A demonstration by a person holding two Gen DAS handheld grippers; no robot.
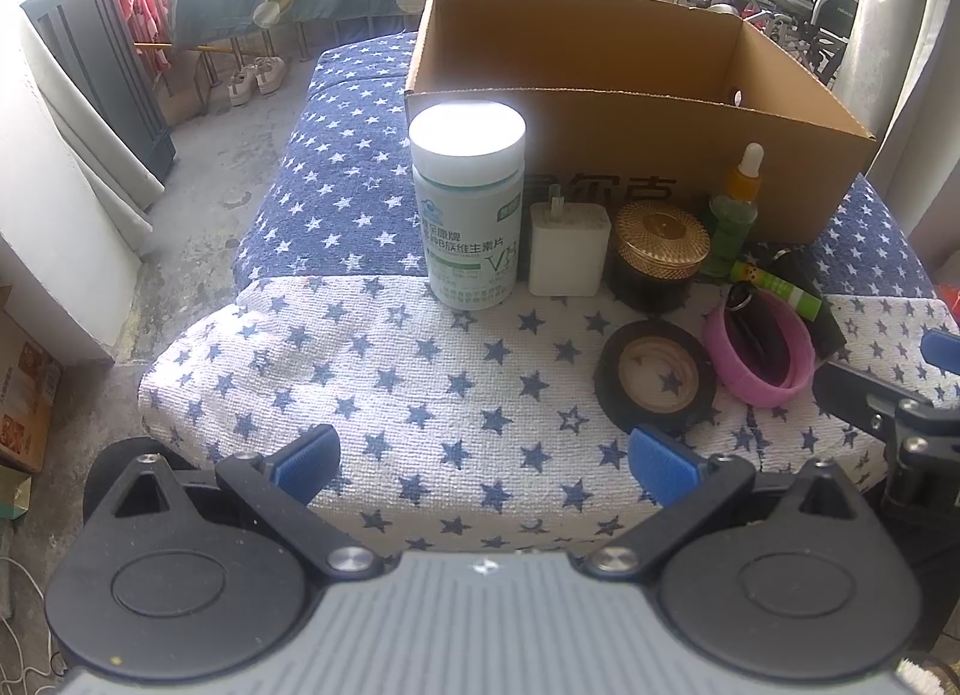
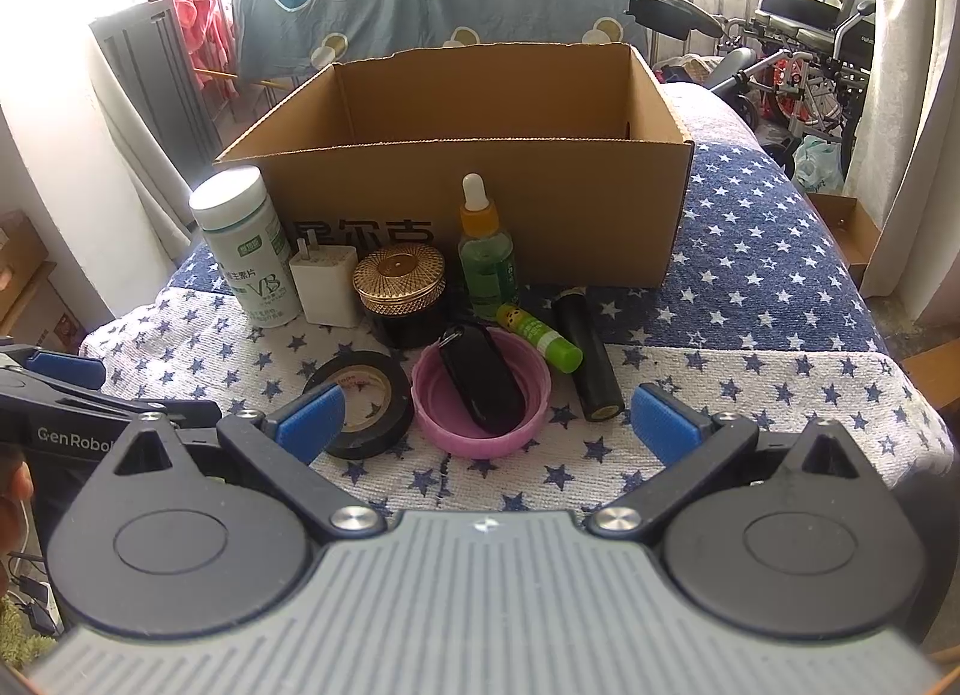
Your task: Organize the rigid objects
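Observation:
An open cardboard box (image 1: 690,155) (image 2: 540,203) stands on a star-patterned cloth. In front of it stand a white vitamin bottle (image 1: 471,203) (image 2: 246,251), a white charger plug (image 1: 569,248) (image 2: 324,281), a gold-lidded jar (image 1: 660,251) (image 2: 402,293) and a green dropper bottle (image 1: 735,209) (image 2: 486,263). A black tape roll (image 1: 657,377) (image 2: 366,401), a pink cap (image 1: 759,356) (image 2: 486,401) holding a black key fob (image 2: 480,383), a green glue stick (image 2: 540,338) and a black cylinder (image 2: 588,365) lie nearer. My left gripper (image 1: 483,464) and right gripper (image 2: 486,419) both stand open, short of the objects.
The cloth covers a bed or bench whose left edge drops to a concrete floor (image 1: 204,179). A wheelchair (image 2: 810,47) stands at the back right, a dark panel (image 1: 102,77) at the back left. The right gripper's finger (image 1: 942,347) shows at the left view's right edge.

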